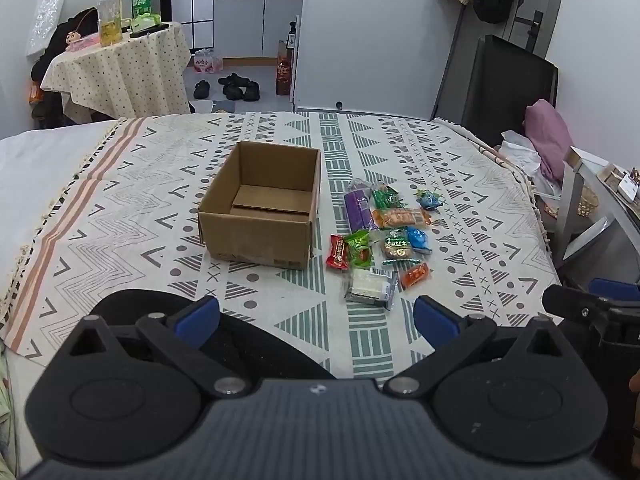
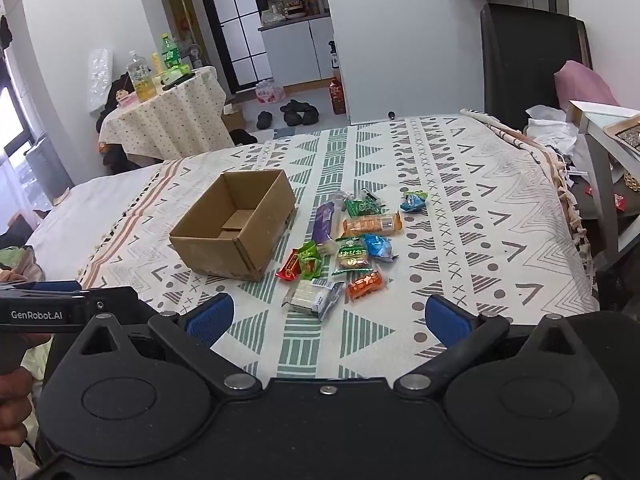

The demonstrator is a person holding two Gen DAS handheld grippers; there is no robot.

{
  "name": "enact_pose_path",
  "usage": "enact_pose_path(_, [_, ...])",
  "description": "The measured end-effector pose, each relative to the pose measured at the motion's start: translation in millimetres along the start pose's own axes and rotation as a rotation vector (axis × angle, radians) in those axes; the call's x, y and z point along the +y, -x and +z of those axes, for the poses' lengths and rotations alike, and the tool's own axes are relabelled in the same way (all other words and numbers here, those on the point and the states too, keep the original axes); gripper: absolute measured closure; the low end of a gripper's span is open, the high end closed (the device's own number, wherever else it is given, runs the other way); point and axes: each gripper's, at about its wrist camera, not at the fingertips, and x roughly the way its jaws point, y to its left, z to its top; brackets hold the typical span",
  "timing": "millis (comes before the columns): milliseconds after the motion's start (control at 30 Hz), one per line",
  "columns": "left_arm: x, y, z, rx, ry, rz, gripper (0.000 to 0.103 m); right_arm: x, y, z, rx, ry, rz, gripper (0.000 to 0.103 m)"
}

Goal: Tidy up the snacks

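Note:
An open, empty cardboard box (image 1: 260,204) stands on the patterned cloth; it also shows in the right wrist view (image 2: 234,226). To its right lies a loose pile of wrapped snacks (image 1: 380,236), also in the right wrist view (image 2: 348,244): a purple pack (image 1: 359,210), an orange bar (image 1: 400,217), a red one (image 1: 337,253), and a clear pack of white pieces (image 1: 370,286) nearest me. My left gripper (image 1: 316,320) is open and empty, short of the snacks. My right gripper (image 2: 328,316) is open and empty, just before the clear pack (image 2: 314,296).
The cloth (image 1: 140,200) covers a bed. A small table with bottles (image 1: 116,60) stands at the back left. Shoes (image 1: 236,86) lie on the floor beyond. A grey side table (image 1: 592,200) and pink pillow (image 1: 548,136) are on the right.

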Motion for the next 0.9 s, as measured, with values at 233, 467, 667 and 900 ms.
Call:
enact_pose_path(233, [-2.0,0.3,1.4,0.000,-0.003,-0.005,0.000,-1.3,3.6,1.4,0.001,0.003,-0.014,0.000])
enact_pose_path(467, [-2.6,1.3,2.7,-0.003,-0.002,-0.005,0.000,-0.3,6.2,4.9,-0.008,0.009,-0.014,0.000])
enact_pose_path(667, [-4.6,4.2,4.9,-0.004,-0.008,-0.008,0.000,1.3,7.1,5.8,-0.009,0.011,-0.014,0.000])
enact_pose_path(900, [-2.1,5.8,5.0,-0.004,-0.005,-0.008,0.000,2.8,7.1,6.4,-0.012,0.014,-0.012,0.000])
